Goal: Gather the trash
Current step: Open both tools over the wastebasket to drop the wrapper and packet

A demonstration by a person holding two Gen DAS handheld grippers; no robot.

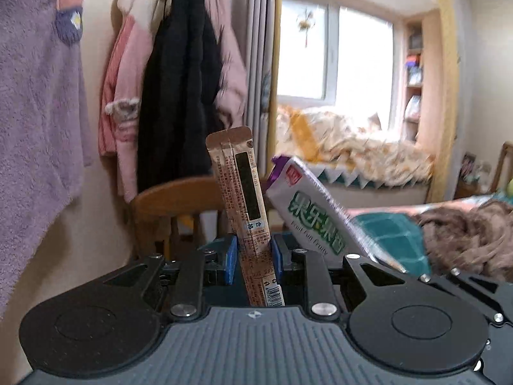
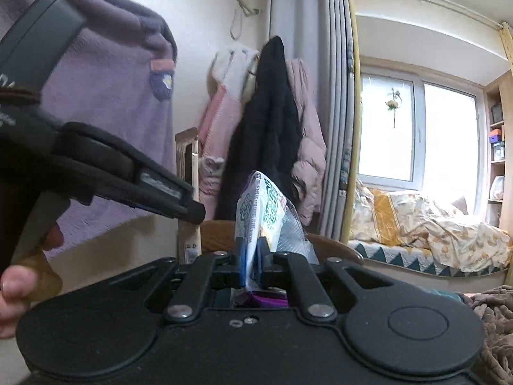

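Trash: two pieces of packaging, one gripped in each pair of tongs, both held up in the air in a bedroom.
Left tongs [image 1: 255,252]: narrowly parted and clamped on a brown sachet [image 1: 239,199]; the blue pads [image 1: 229,256] press on its two long edges.
Brown sachet: long, thin and flat, standing almost upright between the left pads, leaning slightly to the left at the top. Its upper half rises well above the fingertips; its lower end, with a barcode, reaches back toward the tongs' body.
Right tongs [image 2: 251,264]: squeezed fully together on a white wrapper [image 2: 261,215], pinching it near its lower part.
White wrapper: crinkled, with green lettering and a purple end. It fans out above the right fingertips, and its purple end shows behind them, close to the body.
Seen from the left tongs: the white wrapper lies just right of the sachet, slanting up to the left, its purple top near the sachet but not clearly touching it.
Seen from the right tongs: the left tongs cross the upper left, with the sachet's lower end hanging below them, and a hand [image 2: 19,292] at the far left edge.
Beyond the fingertips: a wooden chair [image 1: 173,202] straight ahead, coats [image 1: 179,73] hanging above it, a bed [image 2: 426,231] under a bright window [image 2: 416,134] to the right.
Far left: a purple fleece garment [image 1: 35,96], hanging close.
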